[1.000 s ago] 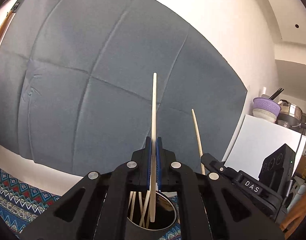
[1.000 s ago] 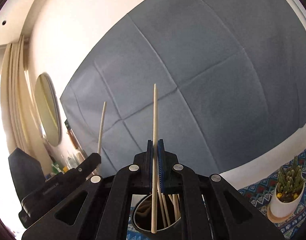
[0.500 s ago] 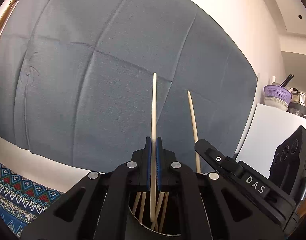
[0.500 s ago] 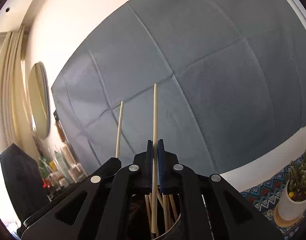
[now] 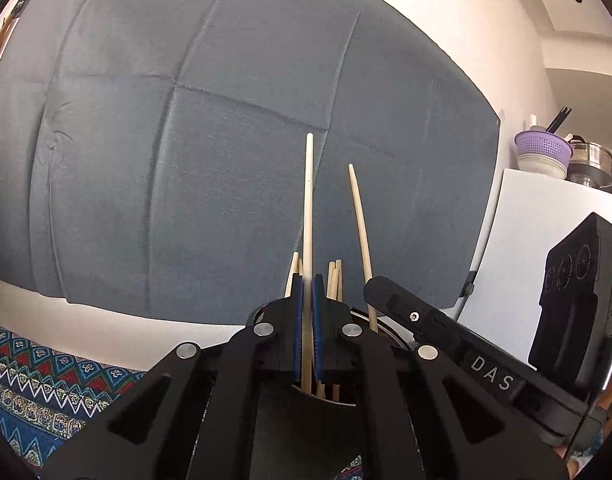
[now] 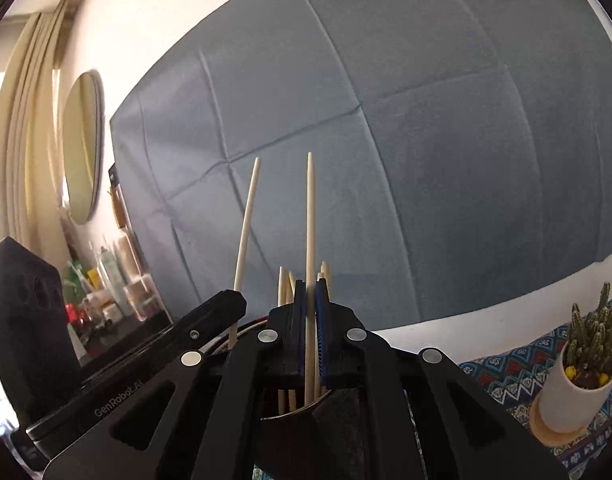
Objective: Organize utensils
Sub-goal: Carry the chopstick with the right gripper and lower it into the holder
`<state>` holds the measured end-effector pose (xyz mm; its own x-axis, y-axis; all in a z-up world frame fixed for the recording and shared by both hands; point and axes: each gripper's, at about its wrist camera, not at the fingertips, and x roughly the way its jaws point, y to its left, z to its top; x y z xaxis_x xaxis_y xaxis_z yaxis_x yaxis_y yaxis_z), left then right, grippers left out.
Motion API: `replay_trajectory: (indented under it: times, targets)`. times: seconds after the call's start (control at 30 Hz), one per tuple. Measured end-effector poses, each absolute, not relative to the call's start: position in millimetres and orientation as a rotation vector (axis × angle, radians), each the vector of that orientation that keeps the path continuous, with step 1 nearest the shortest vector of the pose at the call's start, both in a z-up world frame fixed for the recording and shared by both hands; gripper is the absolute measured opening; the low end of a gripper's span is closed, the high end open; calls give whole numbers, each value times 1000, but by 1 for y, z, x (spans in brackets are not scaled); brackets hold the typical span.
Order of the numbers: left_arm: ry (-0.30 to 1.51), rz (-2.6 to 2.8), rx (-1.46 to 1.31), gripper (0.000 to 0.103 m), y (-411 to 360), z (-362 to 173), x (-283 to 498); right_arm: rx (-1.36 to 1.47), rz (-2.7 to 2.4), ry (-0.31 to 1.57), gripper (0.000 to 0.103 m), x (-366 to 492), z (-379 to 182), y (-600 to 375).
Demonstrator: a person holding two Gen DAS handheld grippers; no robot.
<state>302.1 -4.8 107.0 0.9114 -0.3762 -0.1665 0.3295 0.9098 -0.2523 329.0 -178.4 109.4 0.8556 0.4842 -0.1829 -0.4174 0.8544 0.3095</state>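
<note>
My left gripper [image 5: 307,320] is shut on a pale wooden chopstick [image 5: 308,208] that stands upright, its lower end down inside a metal holder [image 5: 390,334] right below the fingers. Several more chopsticks [image 5: 334,280] stick up out of that holder behind the blue pads. My right gripper [image 6: 310,320] is likewise shut on an upright chopstick [image 6: 309,220] over the same holder [image 6: 306,406]. The two grippers sit side by side. Each view shows the other gripper's finger [image 5: 390,292] [image 6: 221,308] and its chopstick [image 5: 360,224] [image 6: 245,224] leaning slightly.
A blue-grey cloth [image 5: 185,160] hangs on the wall behind. A patterned tablecloth [image 5: 37,376] covers the table. A potted cactus [image 6: 582,364] stands on a coaster at the right. Bottles [image 6: 105,280] and a round mirror [image 6: 81,148] are at the left, and a purple colander [image 5: 544,148] sits on a white cabinet.
Both grippers have sunk with their chopsticks into the holder and drawn closer together. The chopsticks standing in the holder now rise above the fingertips.
</note>
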Motion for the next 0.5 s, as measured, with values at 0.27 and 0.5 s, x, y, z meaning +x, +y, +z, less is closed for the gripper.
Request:
replay_trajectory:
  times: [0.27,0.5]
  targets:
    - [229,-360,-176,5,-5,101,294,150,483,278,5,313,104,-176]
    - [221,-340,-128,10,-5,104,283,141,468,284,8,302,101,-182]
